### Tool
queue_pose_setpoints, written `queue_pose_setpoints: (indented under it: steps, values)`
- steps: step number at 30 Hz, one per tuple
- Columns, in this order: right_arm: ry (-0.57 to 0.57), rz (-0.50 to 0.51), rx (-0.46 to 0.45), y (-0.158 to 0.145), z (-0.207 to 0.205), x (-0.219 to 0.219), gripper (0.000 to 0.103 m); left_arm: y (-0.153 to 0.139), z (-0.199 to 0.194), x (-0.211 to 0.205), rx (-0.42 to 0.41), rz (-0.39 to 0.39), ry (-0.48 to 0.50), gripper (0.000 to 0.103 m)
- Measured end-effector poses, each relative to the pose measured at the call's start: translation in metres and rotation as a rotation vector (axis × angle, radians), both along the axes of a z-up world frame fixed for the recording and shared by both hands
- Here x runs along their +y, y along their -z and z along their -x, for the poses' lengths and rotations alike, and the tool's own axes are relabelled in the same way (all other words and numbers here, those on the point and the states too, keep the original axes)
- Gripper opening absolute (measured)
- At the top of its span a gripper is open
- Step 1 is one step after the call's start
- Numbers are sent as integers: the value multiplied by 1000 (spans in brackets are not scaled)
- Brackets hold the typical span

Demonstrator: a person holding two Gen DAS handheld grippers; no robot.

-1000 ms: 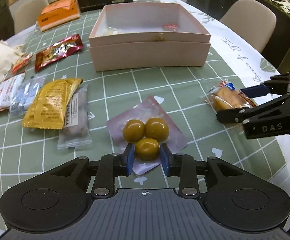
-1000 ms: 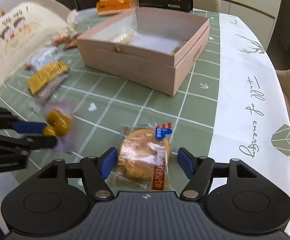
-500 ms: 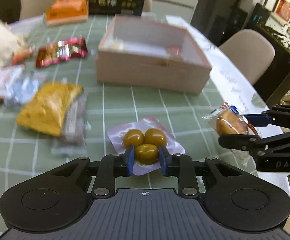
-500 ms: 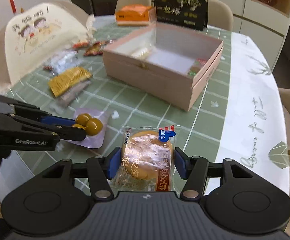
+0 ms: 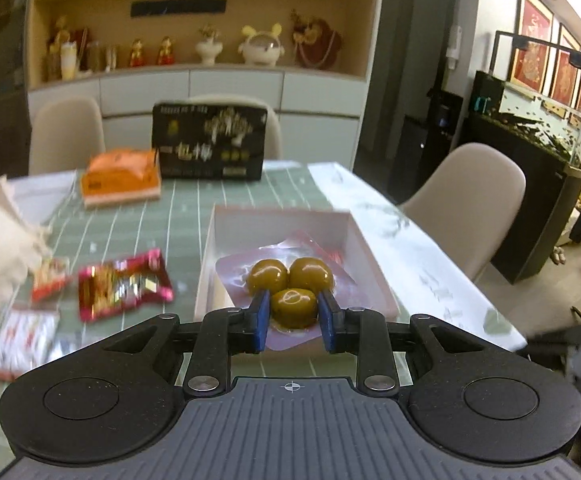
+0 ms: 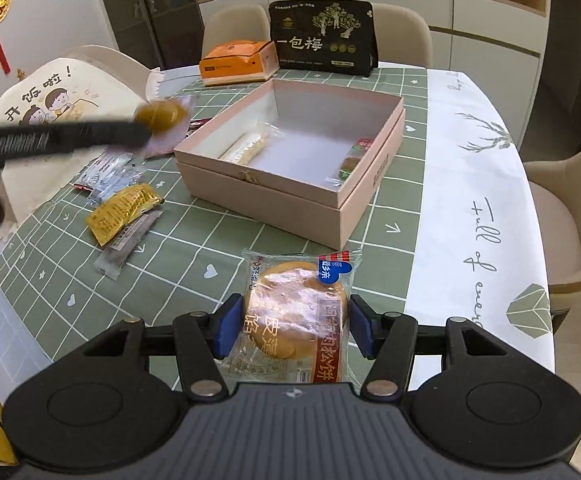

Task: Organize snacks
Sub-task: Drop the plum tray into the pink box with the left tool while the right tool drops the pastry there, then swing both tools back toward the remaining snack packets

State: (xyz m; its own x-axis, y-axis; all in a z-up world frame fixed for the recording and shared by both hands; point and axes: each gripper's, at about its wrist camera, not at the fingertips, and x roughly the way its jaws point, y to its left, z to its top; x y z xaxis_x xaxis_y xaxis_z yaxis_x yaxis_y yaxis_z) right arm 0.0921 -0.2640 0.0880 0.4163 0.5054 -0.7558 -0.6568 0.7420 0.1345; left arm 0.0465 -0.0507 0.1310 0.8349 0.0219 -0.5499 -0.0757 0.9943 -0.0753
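Glossy clear plastic is what both snacks are sealed in. The olive pack (image 5: 290, 292), a flat pouch w/ three smooth round olive-green fruits, is clamped by the left gripper (image 5: 293, 319): jaws closed on the nearest fruit, pouch held off the worktop (image 6: 250, 232) & seen in line w/ the pink box (image 6: 354, 204). The pastry pack (image 6: 298, 316), a round golden cake in crinkly film w/ red label strip, is pinched at its sides by the right gripper (image 6: 295, 326), jaws closed on it, also lifted, near the worktop's front edge & well short of the box. Both jaws were closing within the last sec, w/ a pack between them each time.

Step in hand is judged as carrying both packs to the box. To be done well: the olive pack is probably best brought over the open interior before release, kept low so the slick pouch isn't dropped on the rim; grip on one round fruit may slip, so no jerks. The pastry is soft/crumbly – squeeze shouldn't be tightened. Bare floor space is left mid-box, between the pale wafer pack (image 6: 246, 147) & the red sweet (image 6: 354, 160).

The box is rigid matte card, rectangular. Loose foil & film sachets, incl. a yellow sachet (image 6: 124, 208), are left on the green grid cloth.
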Motion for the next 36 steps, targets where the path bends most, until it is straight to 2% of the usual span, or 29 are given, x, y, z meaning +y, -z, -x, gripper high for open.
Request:
queue_pose_setpoints:
  steps: [5,7,9,11,15,17,22,23,24,26,29,32,36]
  values:
    - [16,6,0,1,-2,-3,56,-11,-26,3,-56,-18,9,31]
    - [18,5,6,2,-2,-3,56,-14,-53,13,-97,35,-2,31]
    - [21,14,17,4,-4,0,56,-11,-85,26,-29,108,-60,29]
    - [29,24,19,5,-5,4,56,-9,-98,36,5,151,-113,29]
    - [38,4,-1,-5,-5,4,56,-8,-72,48,-49,139,-148,29]
    - [36,-21,-20,-16,-11,8,56,0,-55,57,-52,138,-202,29]
    - [57,-83,-137,-52,-59,52,57,26,-24,85,37,191,-279,29]
    - [63,-79,-145,-53,-72,64,67,31,-16,94,60,191,-288,29]
    - [67,-54,-130,-51,-86,77,72,35,-9,102,76,190,-299,29]
    - [68,-18,-81,-45,-105,99,72,41,7,121,96,187,-338,29]
    - [9,-36,-44,-42,-102,128,72,52,31,150,140,190,-444,29]
    - [-72,-54,-11,-42,-90,172,72,67,49,185,180,283,-519,29]
    - [-186,-34,37,-39,-81,253,73,74,69,202,160,219,-539,29]
